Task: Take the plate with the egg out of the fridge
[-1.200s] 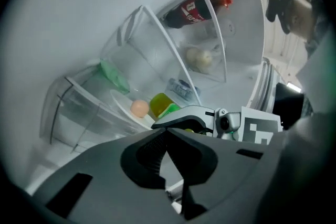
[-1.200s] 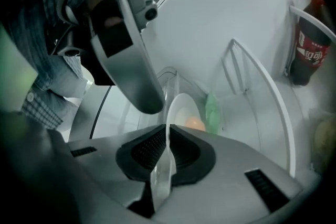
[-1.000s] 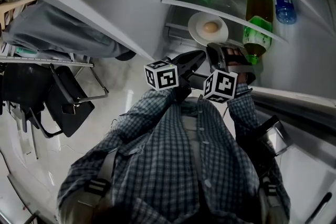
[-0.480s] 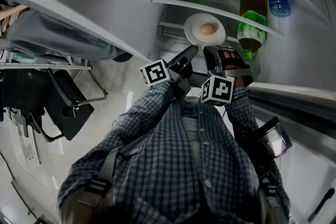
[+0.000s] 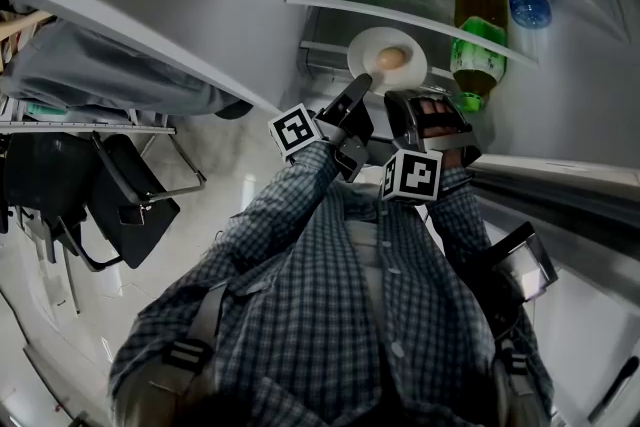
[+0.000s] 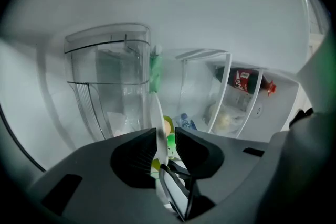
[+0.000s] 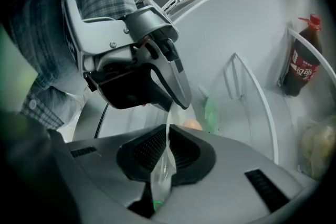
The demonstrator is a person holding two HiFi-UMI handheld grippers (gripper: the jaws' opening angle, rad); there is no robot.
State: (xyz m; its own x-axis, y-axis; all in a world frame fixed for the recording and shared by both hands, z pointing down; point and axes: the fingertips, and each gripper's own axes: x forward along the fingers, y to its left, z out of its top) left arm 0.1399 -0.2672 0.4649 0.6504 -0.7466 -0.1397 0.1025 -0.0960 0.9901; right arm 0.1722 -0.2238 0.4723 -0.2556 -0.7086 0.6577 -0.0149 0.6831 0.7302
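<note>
Right gripper [image 7: 169, 150]: jaws clamped on the near rim of the white plate [image 5: 372, 43], which shows edge-on between the pads. Left gripper [image 6: 166, 144]: jaws have just been opening and stand wide. The plate's left rim sits in the gap, close to one pad but not pinched.

The plate lies straight ahead of both pairs of jaws, deeper into the fridge, with the egg [image 5: 391, 58] at its middle just past the rims. It is at the front of a fridge shelf [image 5: 320, 48], with a green bottle [image 5: 475, 35] just beside it on the right.

The way out looks to be back toward the person. The plate probably needs to stay level, or the egg may roll.
</note>
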